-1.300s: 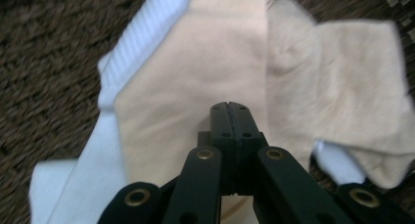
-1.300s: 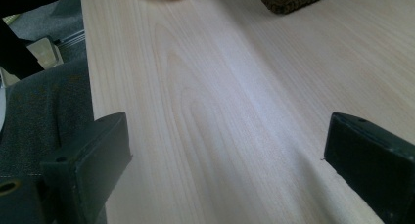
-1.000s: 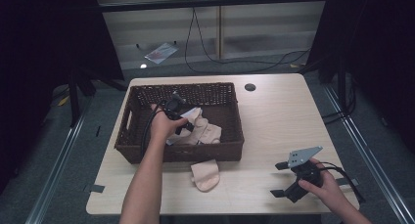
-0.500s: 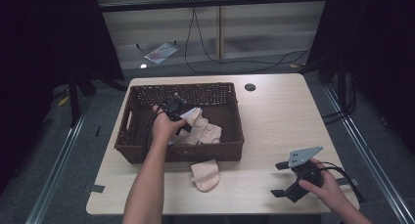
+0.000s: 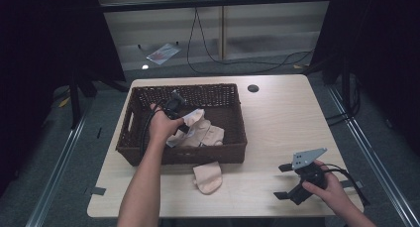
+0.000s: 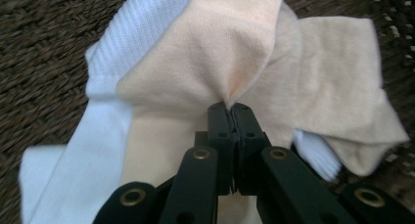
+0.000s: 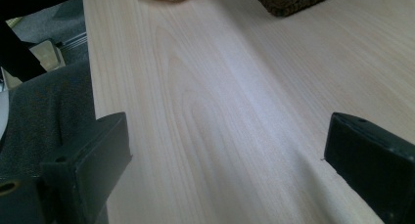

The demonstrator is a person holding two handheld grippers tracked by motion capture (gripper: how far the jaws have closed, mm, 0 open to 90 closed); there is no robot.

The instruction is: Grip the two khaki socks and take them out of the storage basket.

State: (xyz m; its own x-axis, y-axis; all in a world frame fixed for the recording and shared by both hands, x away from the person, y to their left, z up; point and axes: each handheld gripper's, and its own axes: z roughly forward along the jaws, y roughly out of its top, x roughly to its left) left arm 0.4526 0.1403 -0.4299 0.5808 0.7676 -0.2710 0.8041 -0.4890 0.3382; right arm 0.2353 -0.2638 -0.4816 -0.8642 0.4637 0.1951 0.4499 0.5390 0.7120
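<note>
A peach sock (image 6: 230,57) lay bunched in the brown wicker basket (image 5: 233,152), and the left tool (image 6: 229,109) had its jaws pressed together on a fold of it, the cloth puckering at the tips. Beneath and beside that sock was white ribbed cloth (image 6: 127,33), possibly another sock, though the close view made this hard to tell. In the high view the left tool (image 5: 184,124) sat over the pile inside the basket, held by the left hand (image 5: 161,125). A second peach sock (image 5: 208,177) lay on the tabletop (image 5: 282,118), touching the basket's near wall. Well apart, near the front right corner, the right hand (image 5: 329,190) held the right tool (image 5: 285,181) low over bare wood, jaws spread wide with nothing between them.
</note>
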